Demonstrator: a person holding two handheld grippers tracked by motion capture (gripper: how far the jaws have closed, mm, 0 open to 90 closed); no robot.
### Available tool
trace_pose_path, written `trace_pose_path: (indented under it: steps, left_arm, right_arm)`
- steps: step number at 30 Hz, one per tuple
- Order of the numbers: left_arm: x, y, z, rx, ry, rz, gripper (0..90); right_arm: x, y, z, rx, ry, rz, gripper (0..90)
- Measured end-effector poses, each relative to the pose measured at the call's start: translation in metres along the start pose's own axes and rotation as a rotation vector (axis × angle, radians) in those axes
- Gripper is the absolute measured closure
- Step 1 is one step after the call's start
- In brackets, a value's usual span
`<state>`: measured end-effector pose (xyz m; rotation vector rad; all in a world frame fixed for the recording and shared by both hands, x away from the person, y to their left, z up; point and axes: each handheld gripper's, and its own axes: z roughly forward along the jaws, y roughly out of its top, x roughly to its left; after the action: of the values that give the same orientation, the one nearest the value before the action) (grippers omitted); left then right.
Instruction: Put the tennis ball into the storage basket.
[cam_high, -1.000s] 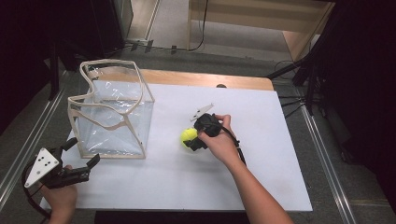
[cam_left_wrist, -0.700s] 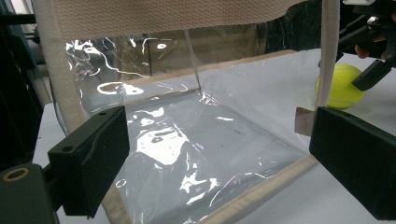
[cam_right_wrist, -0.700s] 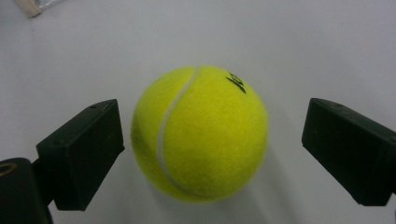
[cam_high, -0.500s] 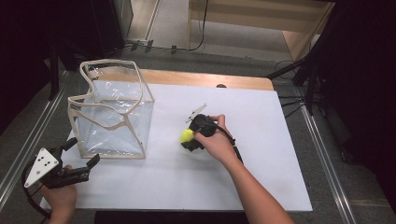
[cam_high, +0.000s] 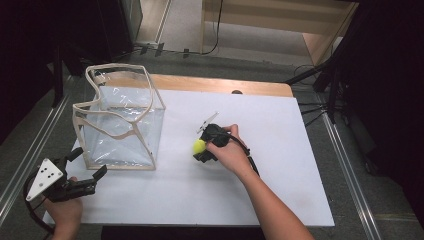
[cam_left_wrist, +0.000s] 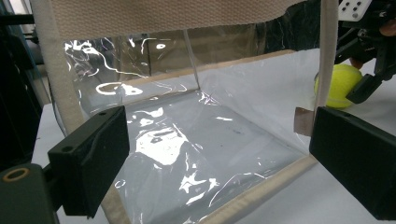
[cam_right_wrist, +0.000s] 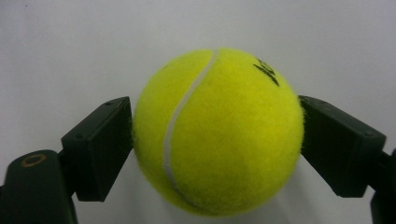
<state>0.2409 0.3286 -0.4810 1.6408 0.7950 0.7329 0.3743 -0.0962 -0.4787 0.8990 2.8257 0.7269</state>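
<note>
A yellow tennis ball (cam_right_wrist: 217, 133) sits pinched between the jaws of the right gripper (cam_high: 202, 148), apparently grasped but not yet carried to the clear bag (cam_high: 120, 125), which stands just beyond the left gripper (cam_high: 89, 176) and its spread, empty jaws.

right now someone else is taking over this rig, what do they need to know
Right tool: shut on the tennis ball, one jaw on each side, over the white table.
Left tool: open, holding nothing, at the table's near left corner, jaws facing the clear bag.
Clear bag: stands open-topped with beige trim, left of the ball, nothing inside.
Done: ball gripped.
Left, probably: carry the ball to the bag and drop it in, the left tool steadying the rim if needed.
</note>
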Motion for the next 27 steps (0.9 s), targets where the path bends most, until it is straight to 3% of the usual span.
trace_pose_path:
  steps: [8, 15, 27]
  left_arm:
    - [0.0000, -0.0001, 0.0002, -0.003, -0.002, -0.002, 5.4]
    - [-0.0001, 0.0000, 0.0001, -0.001, -0.002, -0.001, 5.4]
    - [-0.0002, 0.0000, 0.0001, -0.001, -0.002, -0.001, 5.4]
  right_arm:
    - [-0.0010, 0.0003, 0.0033, 0.011, 0.011, 0.006, 22.0]
    - [-0.0008, 0.0007, 0.0037, 0.008, 0.016, 0.019, 22.6]
    - [-0.0032, 0.0009, 0.0021, 0.013, 0.029, 0.001, 23.5]
